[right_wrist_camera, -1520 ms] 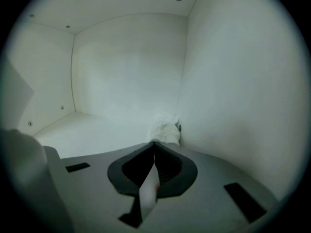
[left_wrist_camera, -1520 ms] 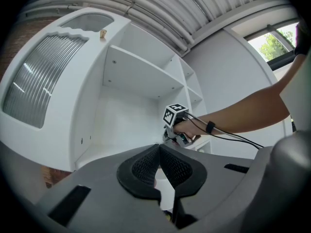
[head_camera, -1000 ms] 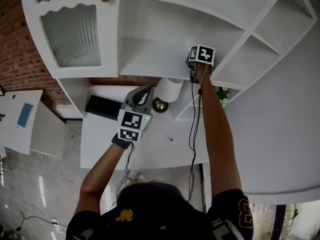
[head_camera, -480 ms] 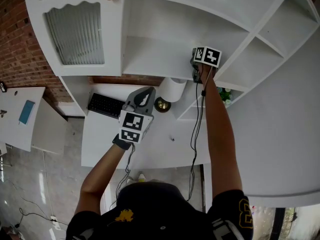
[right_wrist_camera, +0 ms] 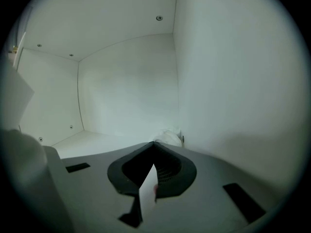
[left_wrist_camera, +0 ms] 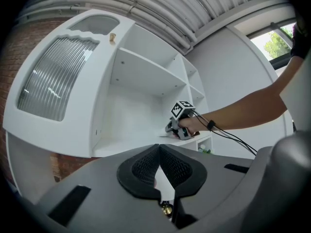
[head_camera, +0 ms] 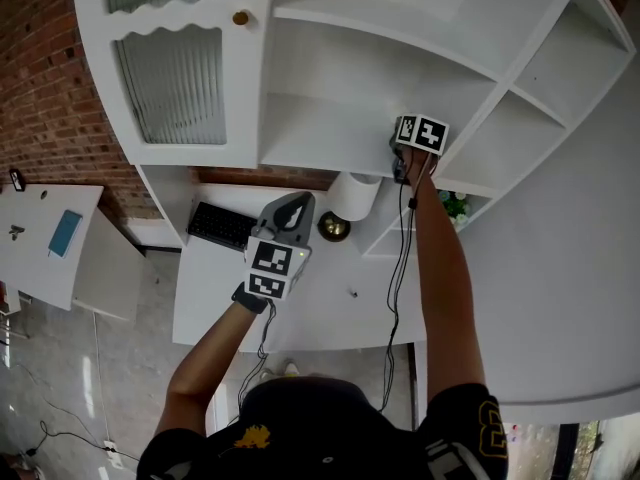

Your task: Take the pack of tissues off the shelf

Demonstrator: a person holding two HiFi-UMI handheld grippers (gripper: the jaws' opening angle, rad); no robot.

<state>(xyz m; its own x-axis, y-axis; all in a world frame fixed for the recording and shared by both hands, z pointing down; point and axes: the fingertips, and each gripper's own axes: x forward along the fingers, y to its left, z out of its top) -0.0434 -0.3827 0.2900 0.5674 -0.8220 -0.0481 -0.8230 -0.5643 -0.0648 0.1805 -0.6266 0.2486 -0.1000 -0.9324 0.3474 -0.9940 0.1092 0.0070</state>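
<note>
The pack of tissues [right_wrist_camera: 168,137] is a white crumpled bundle in the back right corner of the shelf compartment [head_camera: 320,133], against its side wall. In the left gripper view the pack of tissues [left_wrist_camera: 164,132] shows as a pale pink-white patch under the raised arm. My right gripper [right_wrist_camera: 154,143] reaches into that corner with its jaws shut, and the tips meet on the pack's wrapper edge. From the head view only the right gripper [head_camera: 402,150] with its marker cube shows; the pack is hidden. My left gripper [head_camera: 296,201] hangs shut and empty above the desk [head_camera: 300,308].
A white roll [head_camera: 354,193] and a brass ball [head_camera: 333,226] stand under the shelf. A black keyboard [head_camera: 222,226] lies at the desk's back left. A cabinet door with ribbed glass [head_camera: 175,83] is on the left, and a small green plant [head_camera: 455,208] sits in a lower right cubby.
The head view has drifted a little, so everything sits slightly right and lower. The right gripper stays in the shelf corner and the left gripper stays over the desk.
</note>
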